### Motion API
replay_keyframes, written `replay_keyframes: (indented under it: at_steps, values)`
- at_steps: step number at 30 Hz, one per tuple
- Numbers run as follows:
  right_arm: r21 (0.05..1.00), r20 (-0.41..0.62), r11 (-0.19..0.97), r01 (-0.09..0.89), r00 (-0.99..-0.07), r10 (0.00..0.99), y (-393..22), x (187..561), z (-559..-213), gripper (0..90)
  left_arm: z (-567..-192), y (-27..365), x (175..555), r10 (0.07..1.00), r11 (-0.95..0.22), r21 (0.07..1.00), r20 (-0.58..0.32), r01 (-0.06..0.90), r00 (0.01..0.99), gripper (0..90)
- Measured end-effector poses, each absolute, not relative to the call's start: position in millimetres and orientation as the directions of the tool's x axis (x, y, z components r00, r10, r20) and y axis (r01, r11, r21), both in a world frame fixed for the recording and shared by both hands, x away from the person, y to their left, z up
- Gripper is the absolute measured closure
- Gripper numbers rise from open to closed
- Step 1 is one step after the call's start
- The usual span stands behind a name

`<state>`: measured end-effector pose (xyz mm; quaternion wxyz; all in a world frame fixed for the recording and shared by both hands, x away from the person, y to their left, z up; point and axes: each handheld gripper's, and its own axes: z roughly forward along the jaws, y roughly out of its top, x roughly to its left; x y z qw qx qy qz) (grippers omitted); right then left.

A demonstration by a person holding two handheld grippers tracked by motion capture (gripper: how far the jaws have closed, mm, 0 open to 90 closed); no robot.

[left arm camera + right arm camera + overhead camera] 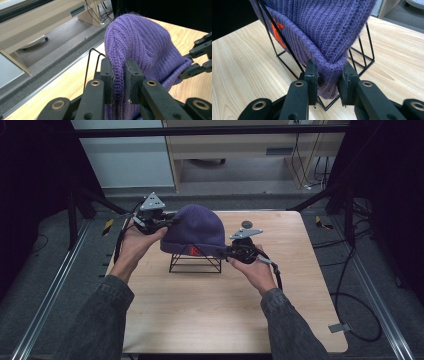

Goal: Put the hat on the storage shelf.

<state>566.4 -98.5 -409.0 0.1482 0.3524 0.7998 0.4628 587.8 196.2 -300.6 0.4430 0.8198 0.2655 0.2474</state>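
The left hand-held gripper (119, 82) is pinching a fold of the hat (142, 42), and the right hand-held gripper (329, 83) is pinching its thick brim. The hat is being held over a wire rack (195, 262) on the worktop (210, 310). It looks soft, light and stretchy, so the brim is probably being gripped best. Nothing is being kept inside the rack.

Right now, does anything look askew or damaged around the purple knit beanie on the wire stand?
Nothing damaged. The purple knit beanie sits over the black wire stand, its brim pinched and pulled outward at both sides by the left gripper and right gripper, so it hangs stretched, not square.
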Motion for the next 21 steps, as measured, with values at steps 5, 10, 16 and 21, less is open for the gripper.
replay_keyframes:
  at_steps: [5, 10, 16, 21]
  values:
    - [0.839, 0.096, 0.322, 0.439, -0.701, 0.707, -98.9, 562.3, -413.4, 72.6, -305.9, 197.5, 583.6, 0.656, -0.474, 0.852, 0.173, 0.222, 0.735, 78.3]
    - [0.840, 0.101, 0.315, 0.441, -0.698, 0.708, -100.5, 563.5, -415.2, 72.5, -306.1, 196.2, 579.9, 0.656, -0.468, 0.857, 0.174, 0.215, 0.735, 78.3]
    - [0.836, 0.102, 0.312, 0.451, -0.687, 0.719, -100.5, 561.9, -420.1, 72.5, -315.6, 197.2, 579.7, 0.656, -0.455, 0.862, 0.155, 0.223, 0.738, 78.2]
    - [0.832, 0.091, 0.325, 0.450, -0.687, 0.721, -100.8, 561.5, -423.5, 72.2, -317.5, 197.5, 576.6, 0.648, -0.448, 0.867, 0.146, 0.220, 0.747, 78.1]
